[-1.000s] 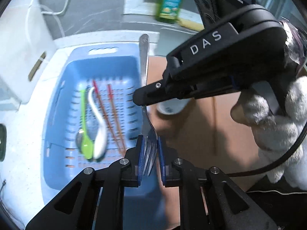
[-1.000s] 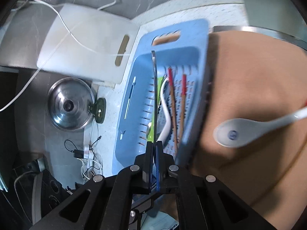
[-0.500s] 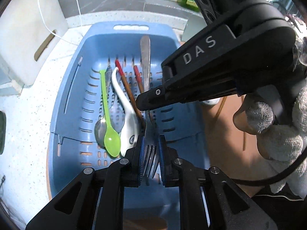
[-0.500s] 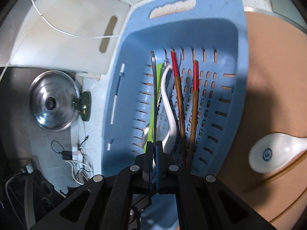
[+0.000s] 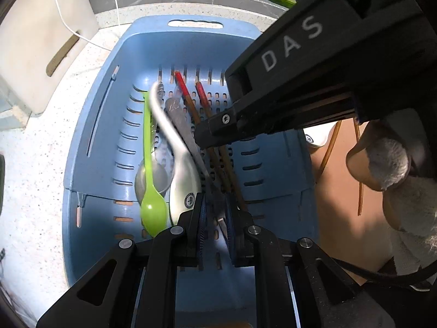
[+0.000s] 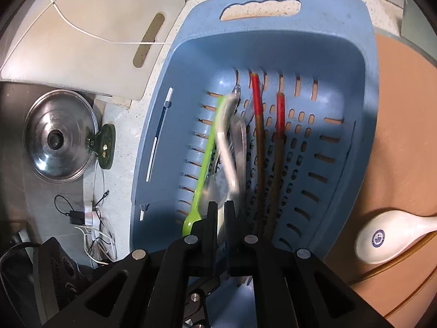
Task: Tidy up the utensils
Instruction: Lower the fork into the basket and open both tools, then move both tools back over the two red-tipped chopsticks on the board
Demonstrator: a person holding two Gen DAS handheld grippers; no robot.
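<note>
A blue slotted basket (image 5: 92, 125) (image 6: 366, 27) holds a green spoon (image 5: 153, 207) (image 6: 207, 153), a white ceramic spoon (image 5: 183, 183) (image 6: 225, 142), a metal spoon (image 5: 161, 175) and two red-tipped chopsticks (image 5: 188, 101) (image 6: 259, 136). My left gripper (image 5: 215, 205) is shut on the tines of a metal fork (image 5: 185, 131), low inside the basket. The blurred fork handle (image 6: 241, 142) leans down among the spoons. My right gripper (image 6: 221, 210) hovers just above the spoons. Its jaws are opening, with a narrow gap and no fork between them.
A white cutting board (image 6: 95, 41) with a thin cord across it lies left of the basket. A steel pot lid (image 6: 58, 139) and cables (image 6: 92, 218) sit further left. On the brown mat at right are another white spoon (image 6: 387, 235) and chopsticks (image 5: 360, 169). A gloved hand (image 5: 387, 164) holds the right gripper.
Both grippers came down over the basket with the fork. The right gripper's jaws have parted and let go of the handle, which has tipped down towards the spoons.
</note>
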